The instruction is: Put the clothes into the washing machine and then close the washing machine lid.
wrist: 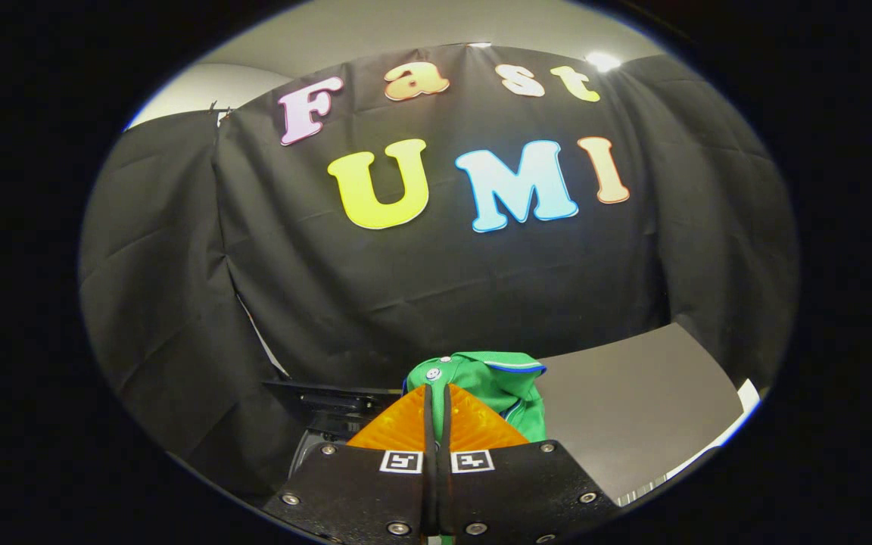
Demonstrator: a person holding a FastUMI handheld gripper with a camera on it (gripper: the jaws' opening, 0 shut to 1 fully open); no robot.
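Already your gripper [436, 393] has its fingers pressed together on a fold of the green garment [493, 382], lifted beside the grey counter's [633, 409] edge. Judging by its drape, it's light, soft and limp; pinch bunched fabric, or it may slip.
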